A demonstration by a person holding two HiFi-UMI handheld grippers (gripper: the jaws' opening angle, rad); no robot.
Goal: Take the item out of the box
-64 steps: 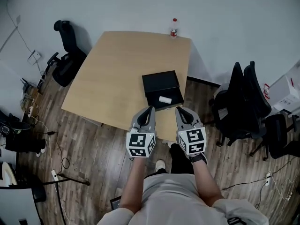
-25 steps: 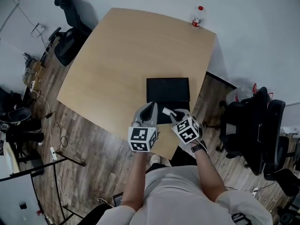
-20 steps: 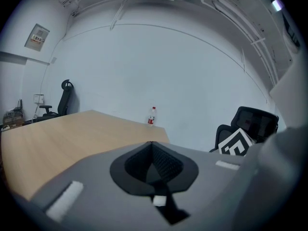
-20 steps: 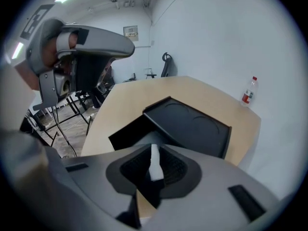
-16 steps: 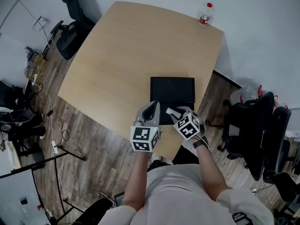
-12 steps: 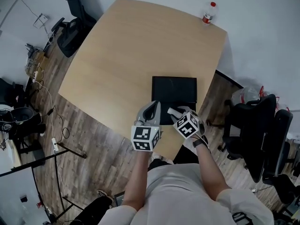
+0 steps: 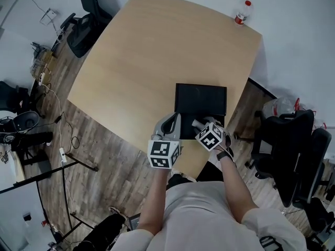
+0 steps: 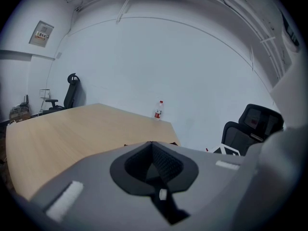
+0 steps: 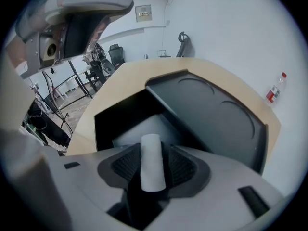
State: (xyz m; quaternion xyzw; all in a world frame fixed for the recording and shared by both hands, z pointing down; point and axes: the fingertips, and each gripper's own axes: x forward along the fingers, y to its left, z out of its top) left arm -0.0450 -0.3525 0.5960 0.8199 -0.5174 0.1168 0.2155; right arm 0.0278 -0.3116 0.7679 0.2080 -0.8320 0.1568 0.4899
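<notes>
Two grippers hover at the near edge of the bench (image 7: 157,51). The left gripper (image 8: 151,143) has its jaws pressed together with nothing between them, its tip just beside the left side of the open black box (image 7: 201,98). Over the box's near half the right gripper (image 9: 151,150) points steeply down. Its jaws have just been opening and now stand spread, and the white roll (image 9: 152,170) lies along them between pads that do not pinch it. A pale lining shows in the box below. A bottle (image 7: 241,13) stands at the bench's far right corner, and black chairs (image 7: 293,140) stand off to the right.
</notes>
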